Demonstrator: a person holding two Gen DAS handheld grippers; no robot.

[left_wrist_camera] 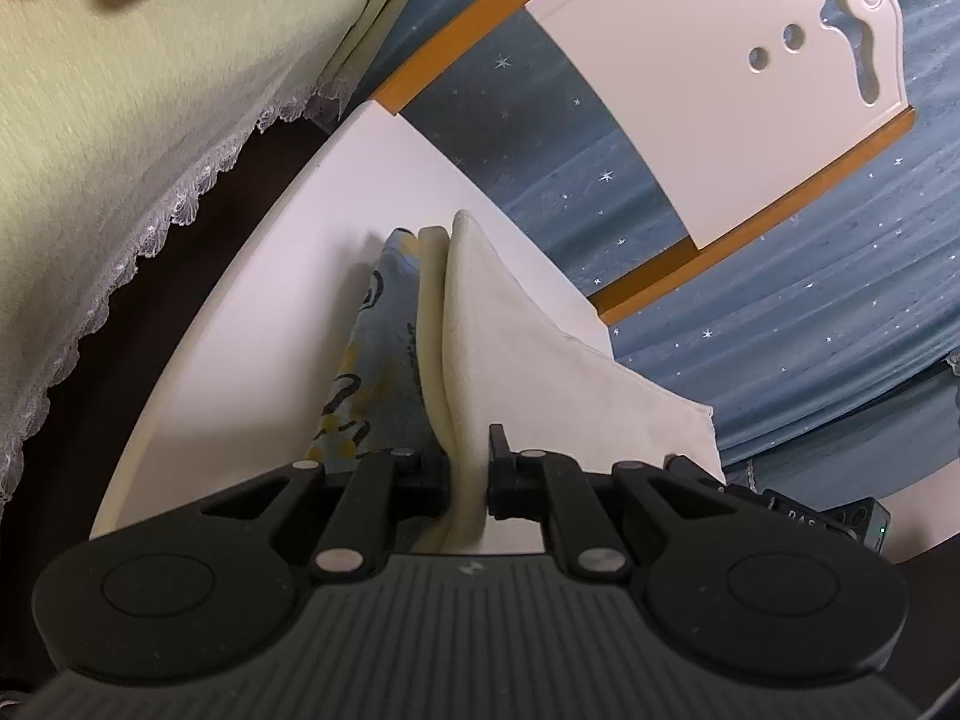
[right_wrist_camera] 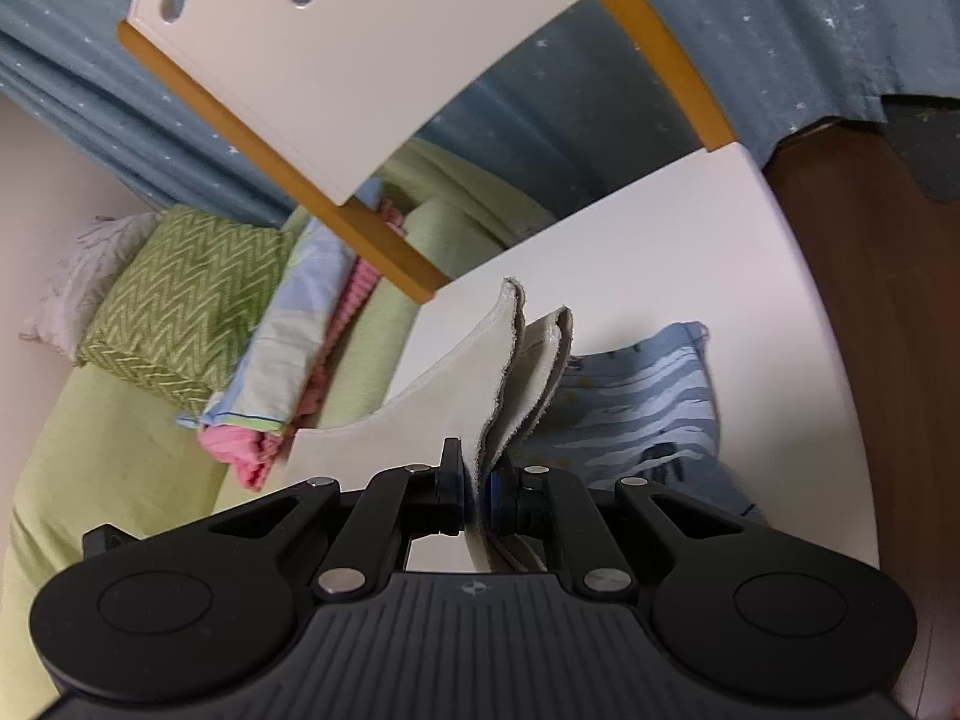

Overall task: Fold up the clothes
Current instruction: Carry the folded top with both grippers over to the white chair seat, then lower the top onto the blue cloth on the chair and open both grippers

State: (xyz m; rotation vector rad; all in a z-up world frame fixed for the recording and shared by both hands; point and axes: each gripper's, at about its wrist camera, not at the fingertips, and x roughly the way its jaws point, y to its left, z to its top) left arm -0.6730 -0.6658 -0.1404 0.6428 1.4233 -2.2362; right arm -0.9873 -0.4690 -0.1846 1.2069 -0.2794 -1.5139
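1. your left gripper [left_wrist_camera: 469, 474] is pinched tight on a fold of the cream garment [left_wrist_camera: 510, 324]; the cloth rises between the two fingers and runs away toward 12 o'clock.
2. your right gripper [right_wrist_camera: 477, 495] is likewise closed on a layered edge of the same cream garment [right_wrist_camera: 480, 384], several raw hems stacked up at 12 o'clock.
3. the garment drapes onto the white desk [left_wrist_camera: 288, 276], partly lifted off it.
4. a blue printed garment [right_wrist_camera: 636, 396] lies flat on the desk, just beside the cream one, at 2 o'clock of your right gripper.
5. a white chair back [right_wrist_camera: 336, 60] with orange edging stands beyond the desk.
6. folded bedding [right_wrist_camera: 180, 294] sits piled on the green bed at 10 o'clock.
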